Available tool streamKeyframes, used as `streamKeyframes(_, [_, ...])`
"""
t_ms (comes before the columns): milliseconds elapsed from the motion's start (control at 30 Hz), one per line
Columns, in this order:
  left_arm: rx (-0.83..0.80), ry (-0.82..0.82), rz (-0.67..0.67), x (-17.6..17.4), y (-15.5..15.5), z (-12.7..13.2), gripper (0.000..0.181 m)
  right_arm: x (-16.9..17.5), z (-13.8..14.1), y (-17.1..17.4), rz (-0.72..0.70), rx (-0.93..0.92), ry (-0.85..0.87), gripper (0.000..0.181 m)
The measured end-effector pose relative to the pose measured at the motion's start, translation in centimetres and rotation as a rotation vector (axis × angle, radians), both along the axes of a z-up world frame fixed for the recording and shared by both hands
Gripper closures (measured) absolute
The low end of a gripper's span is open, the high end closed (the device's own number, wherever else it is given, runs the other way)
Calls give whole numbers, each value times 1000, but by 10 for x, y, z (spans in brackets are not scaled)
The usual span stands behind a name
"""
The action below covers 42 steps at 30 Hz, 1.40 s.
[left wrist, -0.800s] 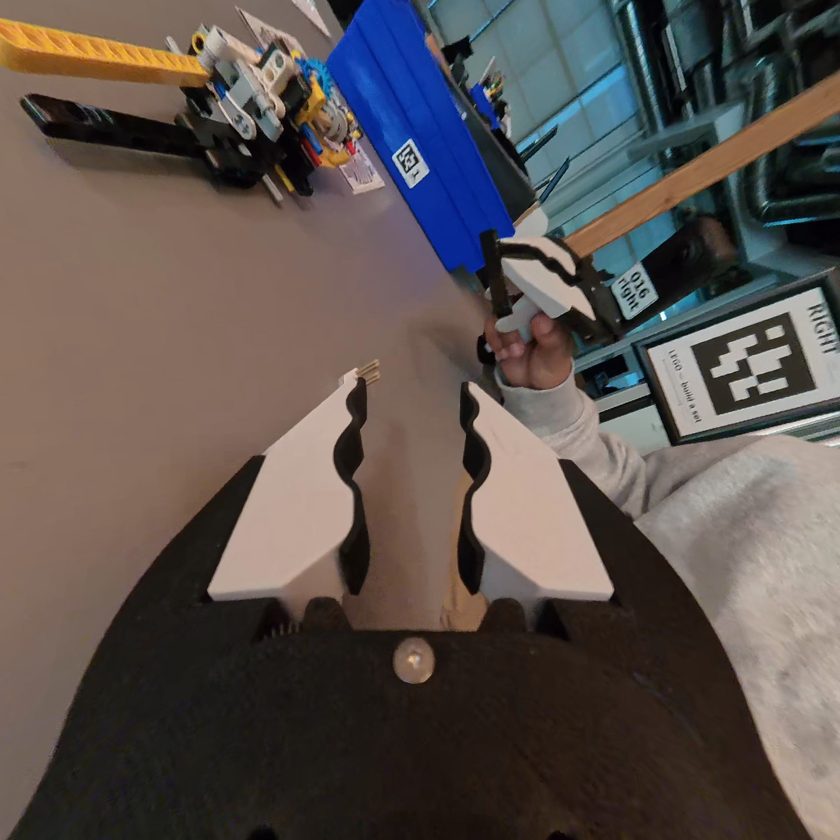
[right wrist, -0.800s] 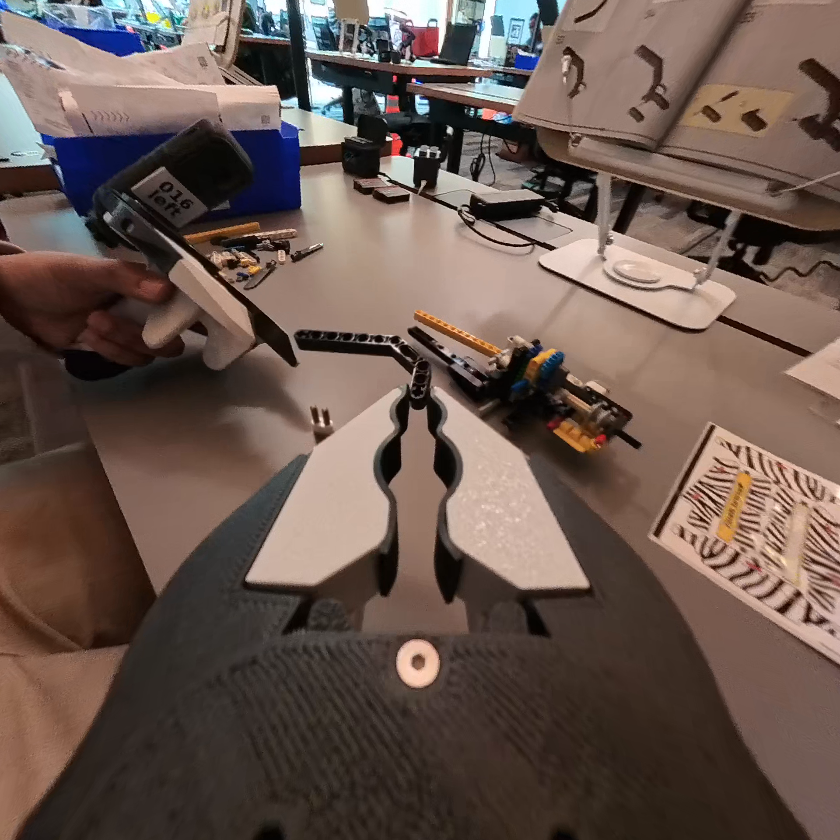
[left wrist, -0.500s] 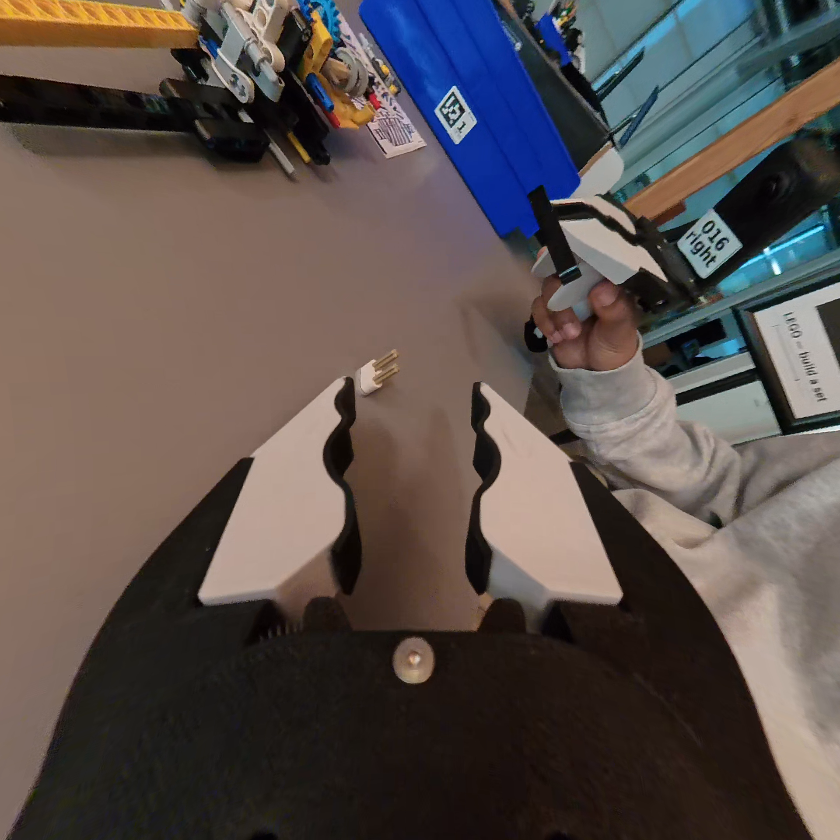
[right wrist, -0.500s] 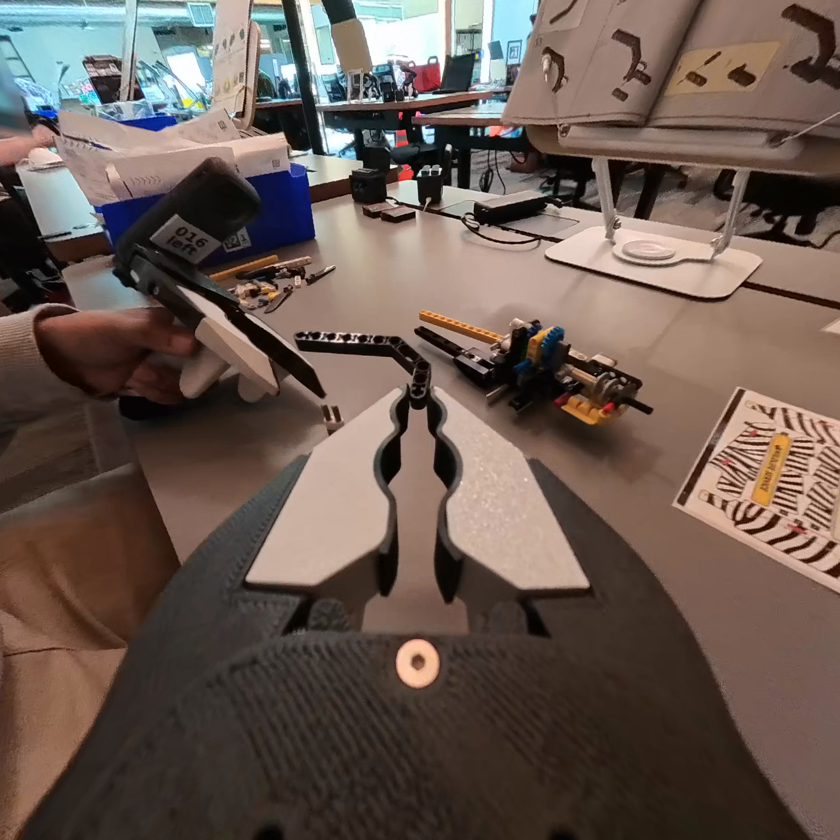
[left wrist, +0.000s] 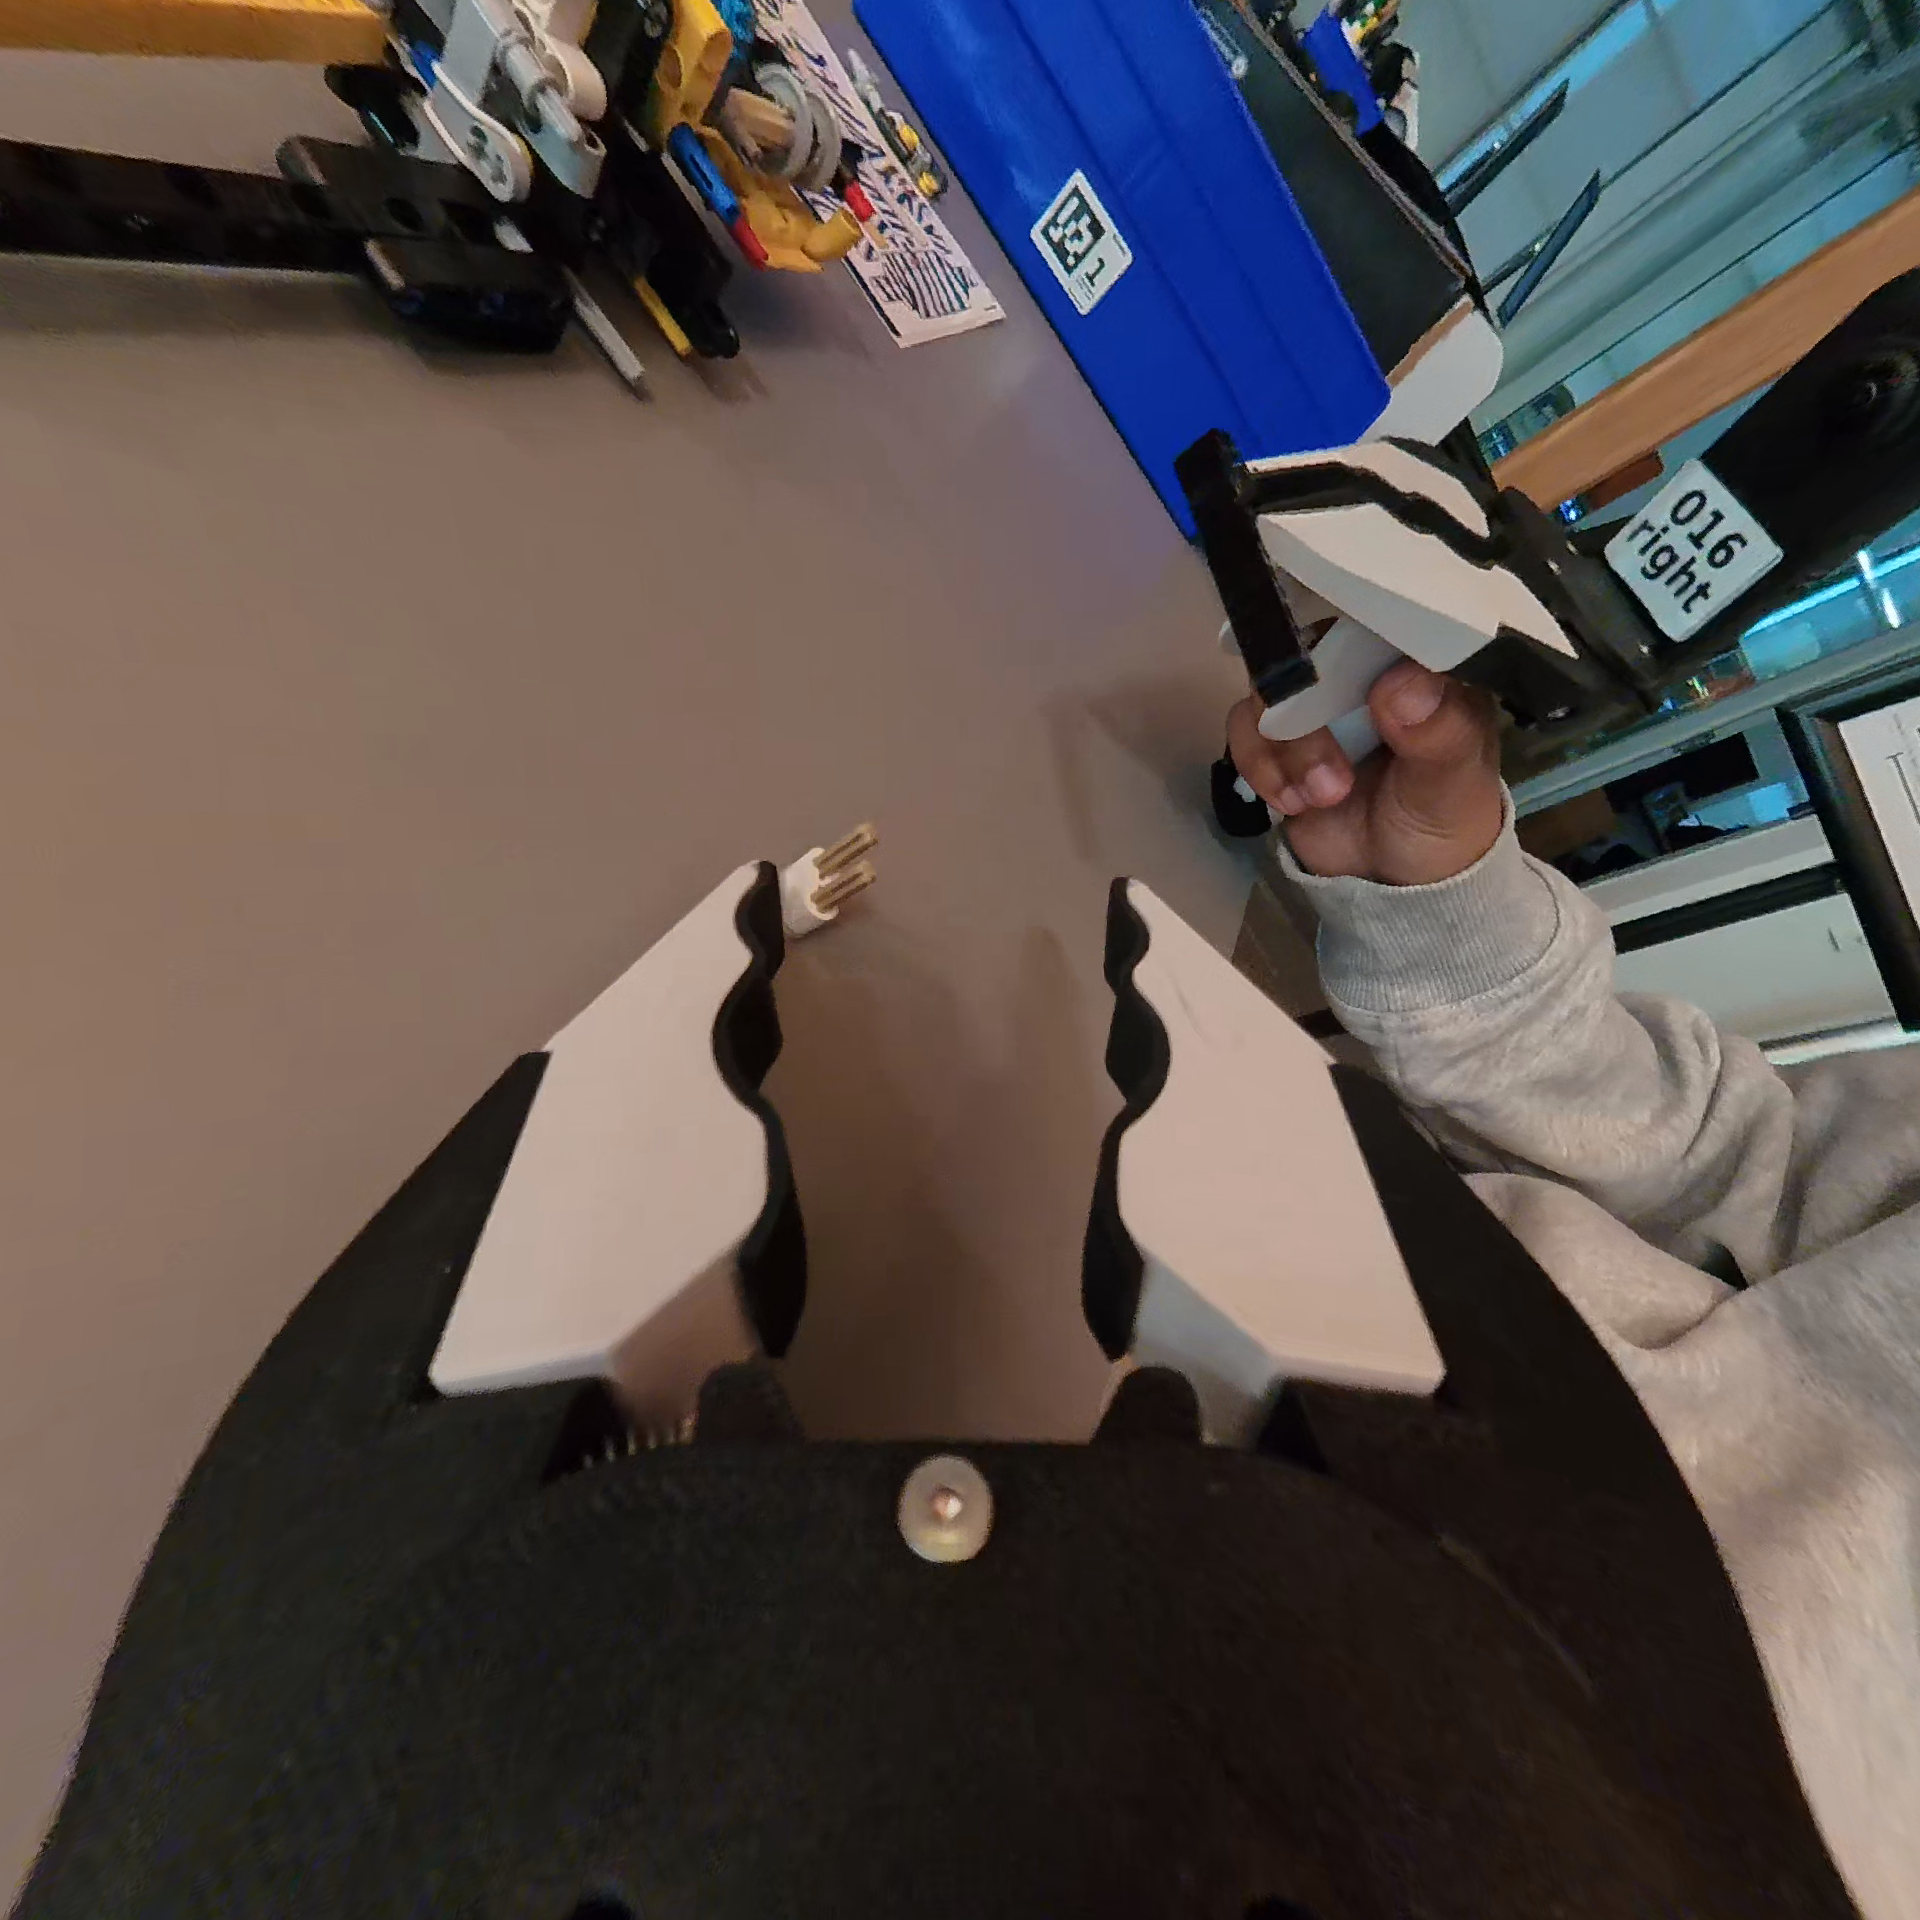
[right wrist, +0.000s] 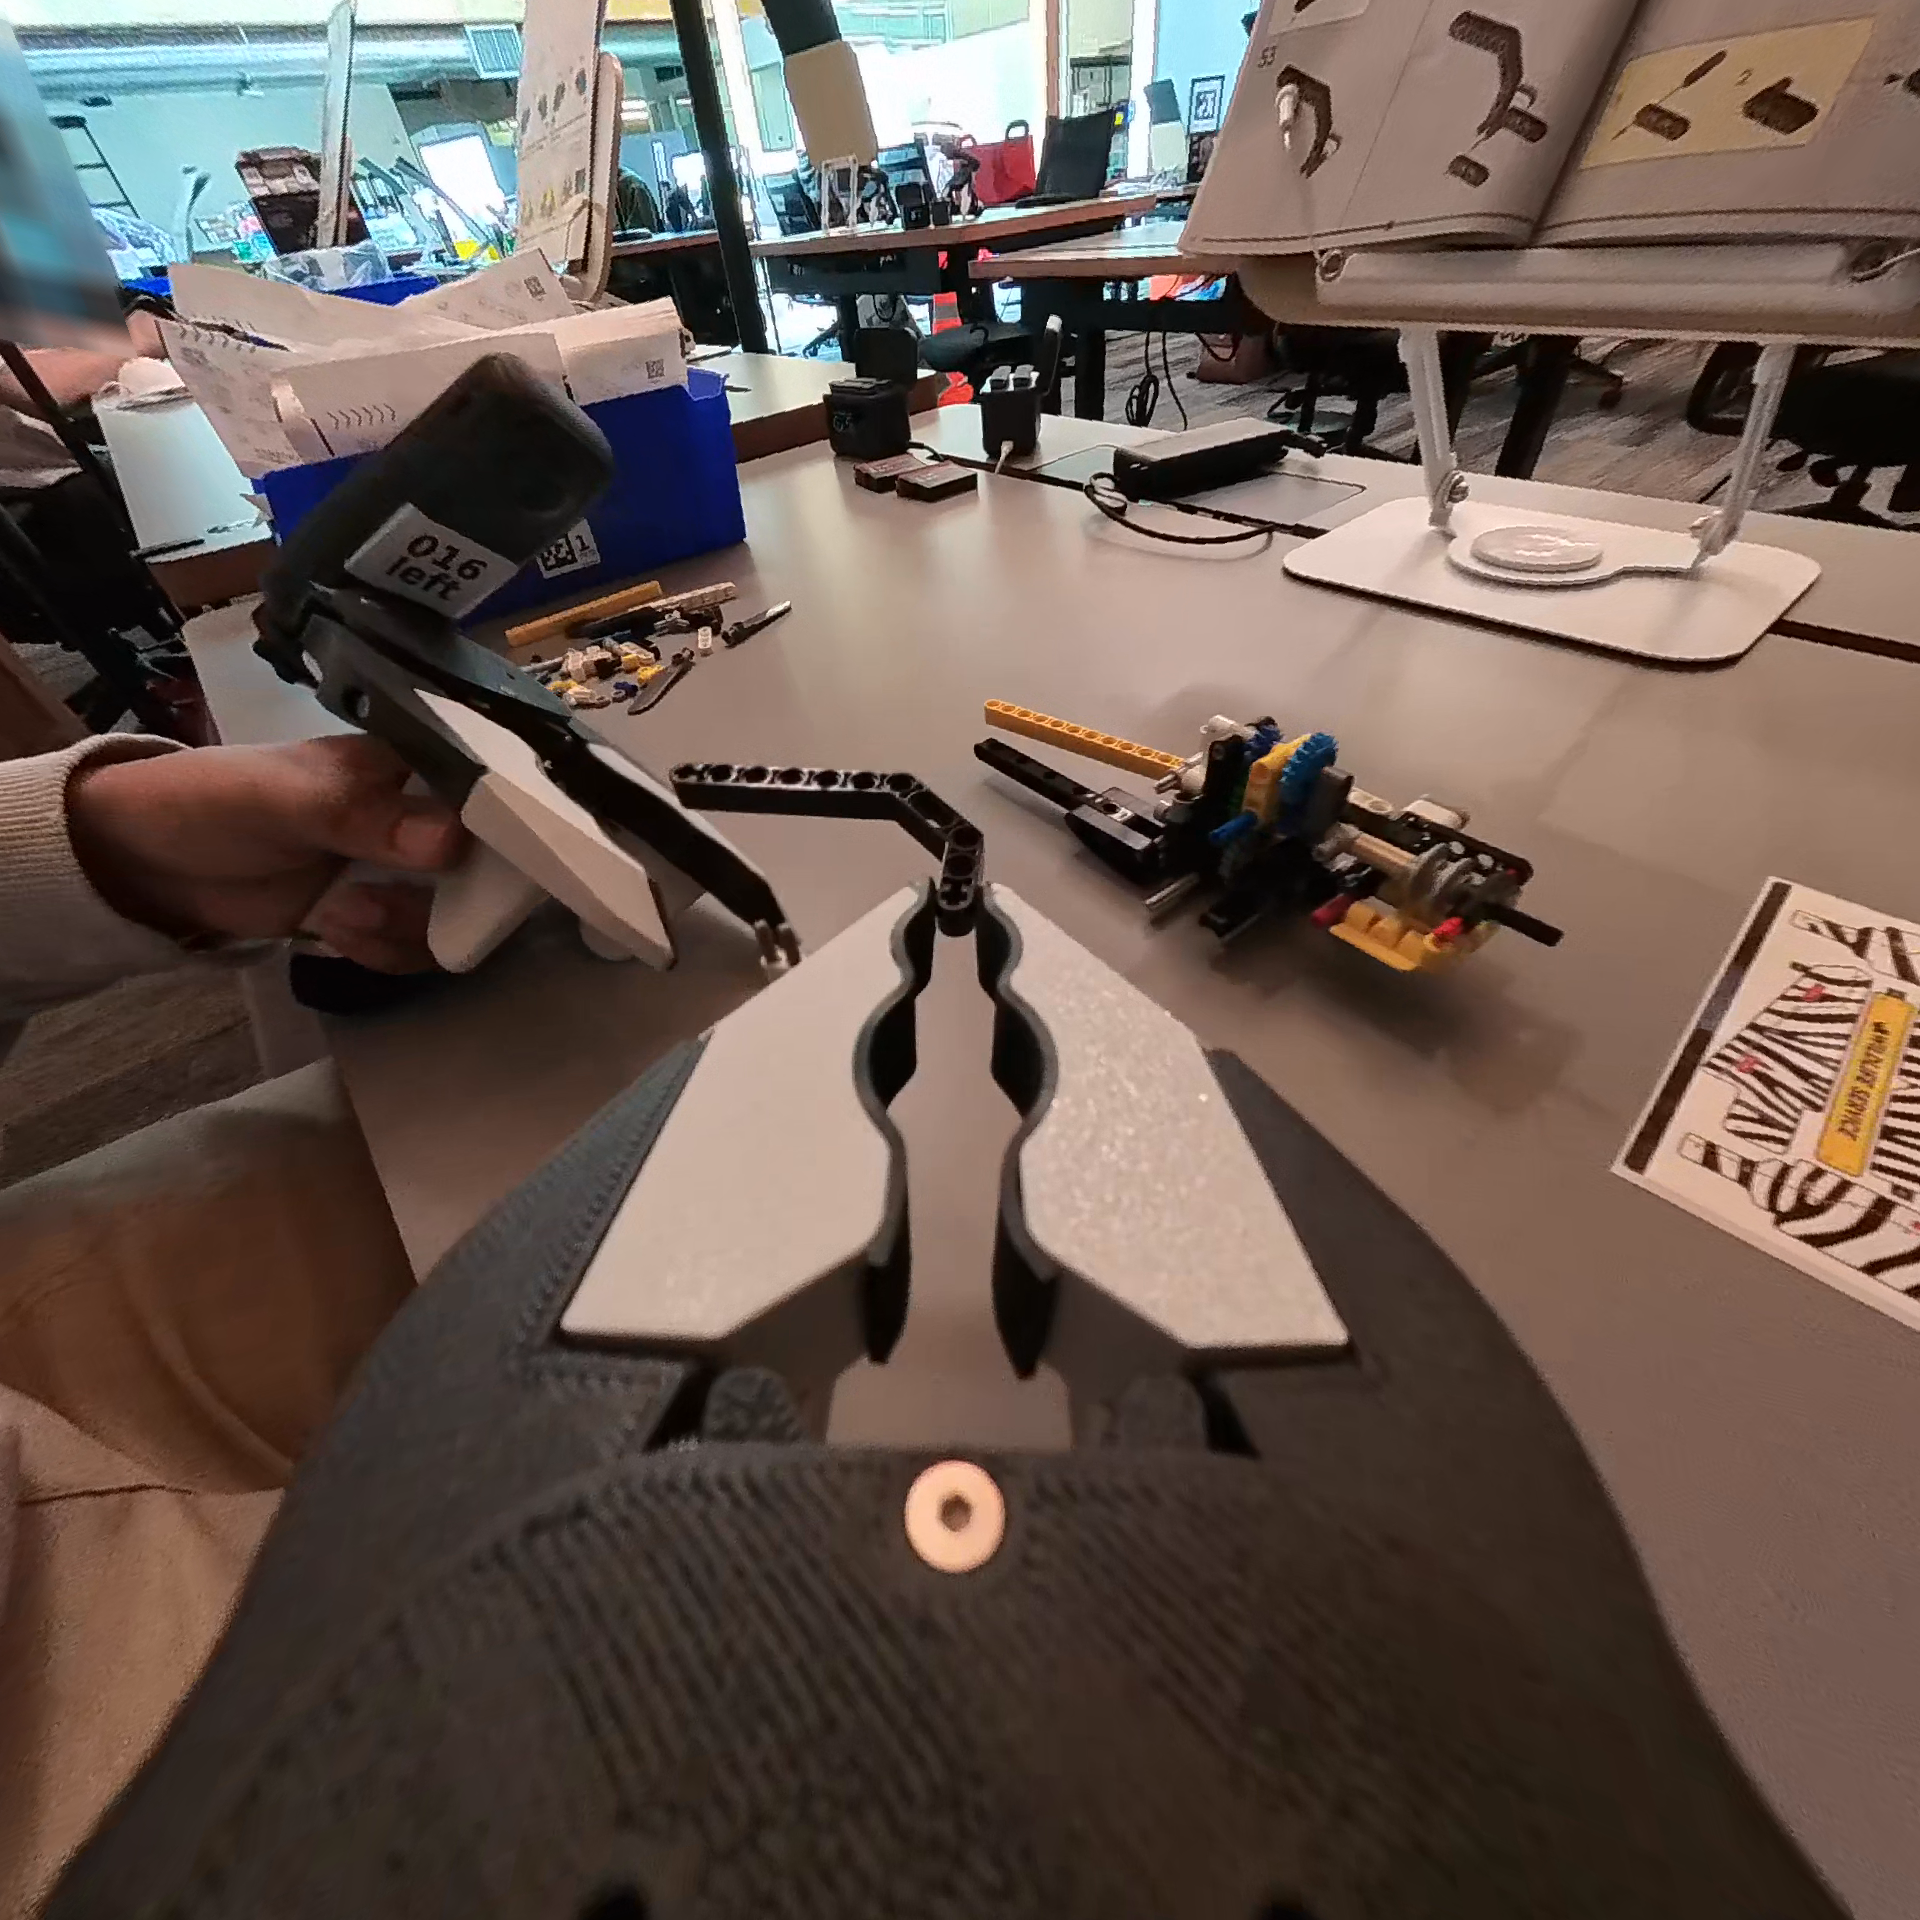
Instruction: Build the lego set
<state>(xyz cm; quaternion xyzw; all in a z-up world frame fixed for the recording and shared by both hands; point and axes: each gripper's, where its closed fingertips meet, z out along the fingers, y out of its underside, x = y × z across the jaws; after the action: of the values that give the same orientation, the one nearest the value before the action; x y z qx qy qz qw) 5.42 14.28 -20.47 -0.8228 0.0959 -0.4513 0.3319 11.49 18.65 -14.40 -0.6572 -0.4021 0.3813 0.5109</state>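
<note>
My left gripper is open, low over the grey table. A small white connector with tan pins lies just off its left fingertip. My right gripper is shut on one end of a black angled beam and holds it above the table; it also shows in the left wrist view. The partly built model, with a yellow beam, a black beam and blue and yellow gears, lies on the table to the right. The left gripper shows in the right wrist view, its tips by the connector.
A blue bin with papers stands at the back left, loose pieces in front of it. A striped sticker sheet lies at the right. An instruction booklet on a white stand is at the back right. Tip to tip, the grippers are about 10 cm apart.
My left gripper has moved forward toward the white connector and opened wider. My right gripper, still holding the black beam, has shifted slightly.
</note>
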Motion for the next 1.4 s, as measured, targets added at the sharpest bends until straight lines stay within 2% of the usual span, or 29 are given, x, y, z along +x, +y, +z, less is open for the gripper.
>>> streamKeyframes(233, [-12, -49, -91, 13, -13, 4, 123, 3, 0, 3, -10, 10, -7, 175])
streamKeyframes(633, [32, -318, 70, -39, 8, 38, 128, 5, 1, 4, -2, -24, 24, 175])
streamKeyframes(967, [8, -358, 51, -38, 6, 38, 128, -8, -6, -5, 46, -9, -10, 176])
streamKeyframes(1133, [-22, -392, 30, -36, 3, 38, 128, -15, -3, -16, 96, 7, 3, 176])
streamKeyframes(1233, [-73, -506, -14, -28, -2, 47, 128, -21, -4, -24, 130, 19, -4, 176])
streamKeyframes(1300, [-101, -569, -46, -24, -7, 52, 129, -29, -4, -35, 179, 35, -8, 176])
streamKeyframes(1400, [-120, -545, -95, -15, -15, 52, 131, -42, -5, -57, 288, 85, -40, 175])
